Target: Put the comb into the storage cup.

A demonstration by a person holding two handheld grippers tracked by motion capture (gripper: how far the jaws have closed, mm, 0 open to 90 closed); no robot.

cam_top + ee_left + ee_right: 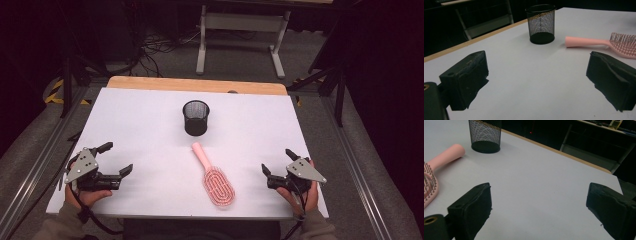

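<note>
A pink hairbrush lies bristles up on the white table, its handle pointing toward a black mesh cup that stands upright farther back. My left gripper rests open at the table's near left, jaws wide apart with nothing between them. At the near right my right gripper is open too, and empty. In the left gripper view the mesh cup and the brush lie ahead beyond the jaws. The right gripper view has the brush at its left and the cup beyond it.
A wooden strip runs along the table's far edge. Behind it stand a white desk frame and cables on the floor. Metal rails flank the table on both sides.
</note>
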